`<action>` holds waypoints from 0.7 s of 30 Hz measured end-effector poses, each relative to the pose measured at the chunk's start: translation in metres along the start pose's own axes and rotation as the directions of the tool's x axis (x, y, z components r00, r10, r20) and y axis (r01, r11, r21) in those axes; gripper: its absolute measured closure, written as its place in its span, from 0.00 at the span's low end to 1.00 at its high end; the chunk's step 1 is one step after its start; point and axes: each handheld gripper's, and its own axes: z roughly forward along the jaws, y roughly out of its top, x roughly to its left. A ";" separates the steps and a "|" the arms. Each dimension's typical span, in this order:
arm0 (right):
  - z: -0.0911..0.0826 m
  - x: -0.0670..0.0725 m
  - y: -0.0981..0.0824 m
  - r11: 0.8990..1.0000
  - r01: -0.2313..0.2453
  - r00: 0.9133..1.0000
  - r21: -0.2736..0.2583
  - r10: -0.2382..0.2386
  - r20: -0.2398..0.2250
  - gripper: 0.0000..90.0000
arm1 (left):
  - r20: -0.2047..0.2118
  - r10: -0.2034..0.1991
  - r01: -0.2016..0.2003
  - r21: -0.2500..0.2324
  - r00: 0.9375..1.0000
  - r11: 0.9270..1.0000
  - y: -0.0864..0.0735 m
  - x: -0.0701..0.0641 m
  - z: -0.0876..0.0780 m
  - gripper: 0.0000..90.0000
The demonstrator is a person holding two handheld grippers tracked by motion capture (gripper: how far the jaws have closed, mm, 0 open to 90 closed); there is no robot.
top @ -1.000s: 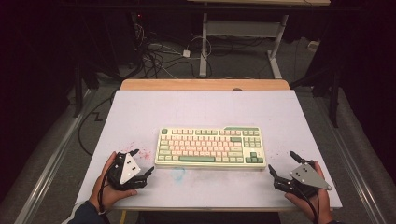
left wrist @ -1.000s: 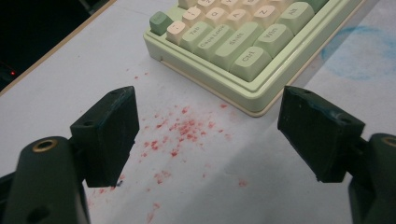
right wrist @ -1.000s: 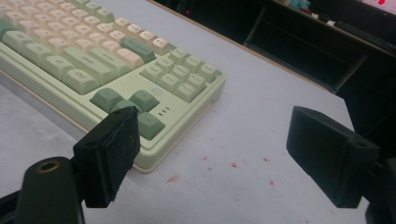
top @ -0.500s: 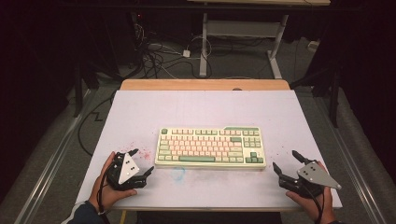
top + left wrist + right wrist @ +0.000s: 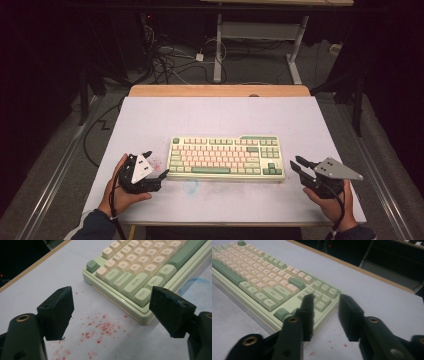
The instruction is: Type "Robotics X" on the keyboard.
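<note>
A green-and-cream keyboard (image 5: 226,158) is seen mid-desk (image 5: 220,115), untouched. It is flanked by the left gripper (image 5: 155,165), jaws spread and empty, and the right gripper (image 5: 296,167), jaws just narrowed on nothing. No grasp is yet made; everything appears left to do.

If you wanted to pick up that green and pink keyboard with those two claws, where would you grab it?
Probably by its two short ends, one gripper from each side. The keyboard lies flat and long across the table, too deep for one grip, but its low end walls are thin. The left gripper stands open by the left end; the right gripper, its fingers just closed narrower around nothing, by the right.
</note>
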 end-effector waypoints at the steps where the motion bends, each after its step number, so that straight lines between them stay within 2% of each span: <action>1: 0.003 0.000 0.004 1.000 0.003 1.000 0.002 -0.003 -0.011 0.93 | 0.007 -0.008 0.008 -0.004 1.000 1.000 0.003 0.000 0.001 0.21; 2: 0.006 0.000 0.008 1.000 0.004 1.000 0.002 -0.004 -0.030 0.95 | 0.009 -0.034 0.035 -0.016 0.999 0.999 0.009 0.000 0.002 0.21; 3: 0.009 0.001 0.012 1.000 0.003 0.999 0.005 -0.003 -0.050 0.97 | 0.009 -0.034 0.035 -0.016 0.999 0.999 0.009 0.000 0.002 0.21; 8: 0.026 0.009 0.026 0.999 0.022 0.996 0.031 -0.019 -0.085 1.00 | 0.040 -0.057 0.058 -0.031 0.998 0.998 0.023 -0.008 0.012 0.21; 14: 0.049 0.024 0.034 0.996 0.046 0.988 0.071 -0.035 -0.150 1.00 | 0.064 -0.064 0.065 -0.018 0.996 0.998 0.028 -0.017 0.027 0.21; 21: 0.071 0.038 0.036 0.990 0.069 0.981 0.126 -0.044 -0.190 1.00 | 0.095 -0.070 0.070 -0.004 0.993 0.998 0.034 -0.027 0.044 0.24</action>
